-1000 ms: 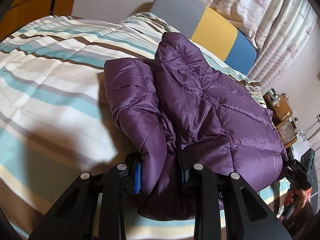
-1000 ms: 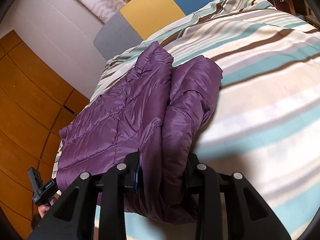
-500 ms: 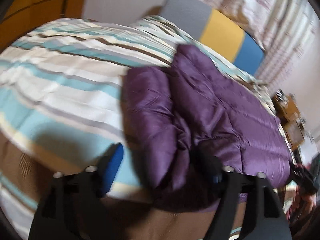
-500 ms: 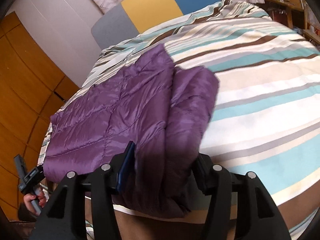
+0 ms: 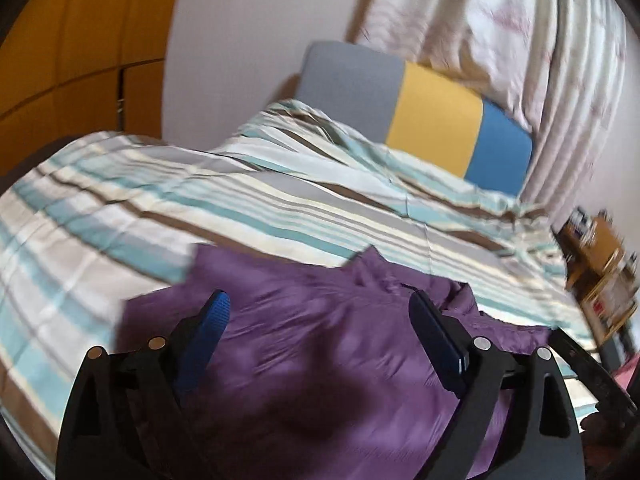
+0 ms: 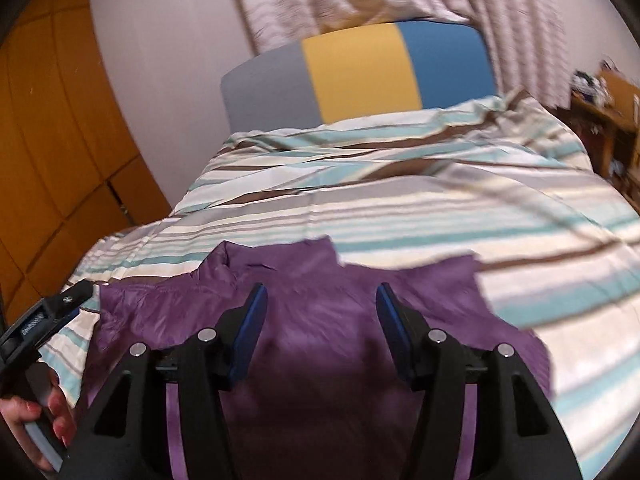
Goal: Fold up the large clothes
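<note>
Here, your left gripper (image 5: 316, 312) hangs above the purple padded jacket (image 5: 320, 344), its jaws spreading apart with nothing pinched between them; the blue pads (image 5: 208, 324) stand clear of the fabric. Your right gripper (image 6: 320, 308) does the same over the jacket (image 6: 320, 344), jaws widening, released, no cloth caught in them. The jacket lies in a folded bundle on the striped bed cover (image 6: 400, 208), at the near edge of the bed, closest to you. In the right wrist view the collar end points towards the head of the bed, where a headboard (image 6: 360, 72) in grey, yellow and blue panels stands against the wall. Curtains (image 5: 500, 40) hang behind it. At the lower left of the right wrist view, your left hand (image 6: 28, 420) grips the handle of its tool. Both views are blurred.
</note>
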`<state>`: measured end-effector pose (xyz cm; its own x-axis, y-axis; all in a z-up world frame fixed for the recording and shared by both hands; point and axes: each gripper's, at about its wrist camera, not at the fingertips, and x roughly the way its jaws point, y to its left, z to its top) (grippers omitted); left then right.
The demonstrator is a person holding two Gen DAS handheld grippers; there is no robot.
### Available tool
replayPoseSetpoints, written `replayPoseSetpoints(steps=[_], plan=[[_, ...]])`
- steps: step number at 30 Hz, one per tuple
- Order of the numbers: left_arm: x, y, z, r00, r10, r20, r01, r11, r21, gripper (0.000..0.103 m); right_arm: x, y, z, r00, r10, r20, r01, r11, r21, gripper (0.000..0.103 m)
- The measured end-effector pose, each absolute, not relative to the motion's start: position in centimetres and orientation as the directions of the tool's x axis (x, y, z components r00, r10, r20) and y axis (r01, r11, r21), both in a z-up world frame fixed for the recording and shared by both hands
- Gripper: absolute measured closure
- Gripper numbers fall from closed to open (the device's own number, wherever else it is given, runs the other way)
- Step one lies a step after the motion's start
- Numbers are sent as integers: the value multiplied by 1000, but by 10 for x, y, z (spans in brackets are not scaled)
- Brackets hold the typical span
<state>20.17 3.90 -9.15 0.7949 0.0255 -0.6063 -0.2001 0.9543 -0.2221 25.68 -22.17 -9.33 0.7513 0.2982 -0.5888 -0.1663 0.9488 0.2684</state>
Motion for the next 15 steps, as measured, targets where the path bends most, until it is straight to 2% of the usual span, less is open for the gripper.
replayPoseSetpoints(steps=[5, 8, 15], plan=[[241, 17, -122, 732, 124, -670, -241, 967, -84, 13, 295, -186, -131, 715, 238, -657, -168, 971, 169, 45], [250, 21, -147, 689, 135, -712, -273, 958, -82, 13, 299, -191, -161, 683, 239, -690, -145, 970, 193, 45], [255, 15, -171, 704, 171, -689, -275, 961, -42, 6, 300, -183, -188, 671, 189, -717, -139, 982, 128, 45]])
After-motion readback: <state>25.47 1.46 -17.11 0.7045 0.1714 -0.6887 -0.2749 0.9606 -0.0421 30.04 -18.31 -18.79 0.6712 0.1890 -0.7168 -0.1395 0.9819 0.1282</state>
